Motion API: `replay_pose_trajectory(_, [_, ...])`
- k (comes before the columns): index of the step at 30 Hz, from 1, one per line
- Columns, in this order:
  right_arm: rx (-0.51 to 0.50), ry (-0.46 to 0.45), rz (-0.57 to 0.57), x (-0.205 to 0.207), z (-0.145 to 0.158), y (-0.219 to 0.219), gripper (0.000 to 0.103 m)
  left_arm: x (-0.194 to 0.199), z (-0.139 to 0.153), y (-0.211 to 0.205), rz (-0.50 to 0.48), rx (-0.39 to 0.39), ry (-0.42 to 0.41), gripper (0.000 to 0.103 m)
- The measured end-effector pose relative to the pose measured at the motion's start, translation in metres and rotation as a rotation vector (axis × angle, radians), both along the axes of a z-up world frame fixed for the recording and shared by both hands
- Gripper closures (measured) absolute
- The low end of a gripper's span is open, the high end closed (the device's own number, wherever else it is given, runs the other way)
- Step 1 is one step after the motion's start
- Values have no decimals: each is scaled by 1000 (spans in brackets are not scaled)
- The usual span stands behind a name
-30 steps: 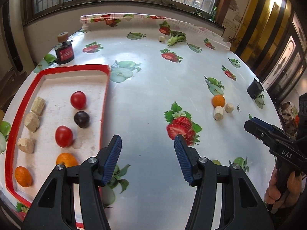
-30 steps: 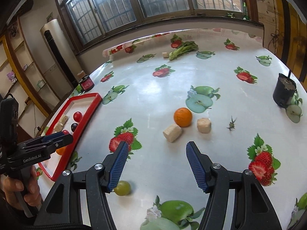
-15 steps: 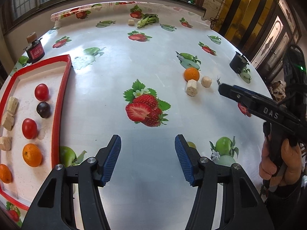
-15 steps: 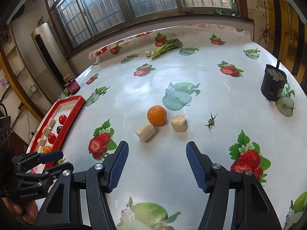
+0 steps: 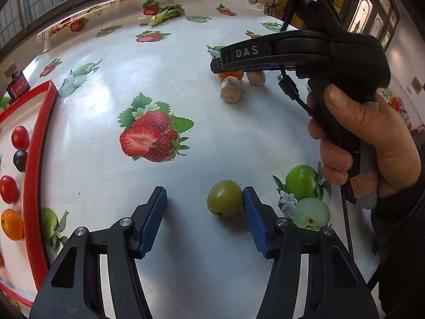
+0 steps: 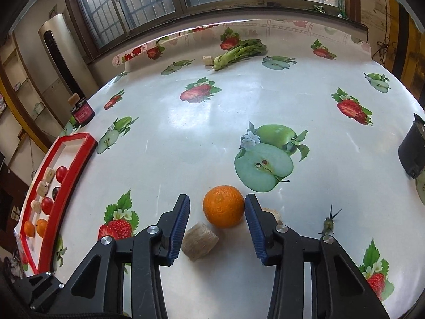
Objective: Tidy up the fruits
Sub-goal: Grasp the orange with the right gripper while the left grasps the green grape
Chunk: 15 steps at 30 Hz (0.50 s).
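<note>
Tabletop (image 6: 212, 122): orange (image 6: 223, 206) between closing right gripper (image 6: 217, 222) pads.

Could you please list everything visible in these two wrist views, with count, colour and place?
green fruit: 1, green, between the left gripper's fingers, against one pad
orange: 1, orange, between the right gripper's fingers
cork-like blocks: 2 beside that orange, tan
tray: 1, red rim, table's left edge
tray contents: 3 red fruits, 1 dark fruit, 2 oranges, tan blocks
leafy vegetable: 1, green, far side, tan block beside it
jar: 1, red label, beyond the tray
black container: 1, right edge
left gripper: open
right gripper: closing
hand: 1, holding the right gripper
</note>
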State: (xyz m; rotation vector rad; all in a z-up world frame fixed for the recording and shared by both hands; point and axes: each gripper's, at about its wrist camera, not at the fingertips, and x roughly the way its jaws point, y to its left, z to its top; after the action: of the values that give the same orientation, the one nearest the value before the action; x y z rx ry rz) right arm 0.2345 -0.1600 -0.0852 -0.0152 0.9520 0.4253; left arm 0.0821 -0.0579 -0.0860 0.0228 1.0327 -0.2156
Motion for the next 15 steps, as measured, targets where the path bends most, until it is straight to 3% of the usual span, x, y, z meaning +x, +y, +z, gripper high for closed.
replay_pose_trajectory(2, [-26, -7, -1, 3, -2, 2, 62, -1, 0, -4, -21, 20, -21, 56])
replay_pose_trajectory(4, [-27, -9, -5, 3, -3, 0, 68, -1, 1, -5, -50, -15, -23, 76])
replay_pose_trajectory(5, [-13, -5, -5, 3, -2, -2, 69, 0, 1, -6, -65, -34, -16, 81])
replay_pose_trajectory(15, [77, -56, -13, -35, 27, -26, 70, 8, 18, 35, 36, -72, -51, 81])
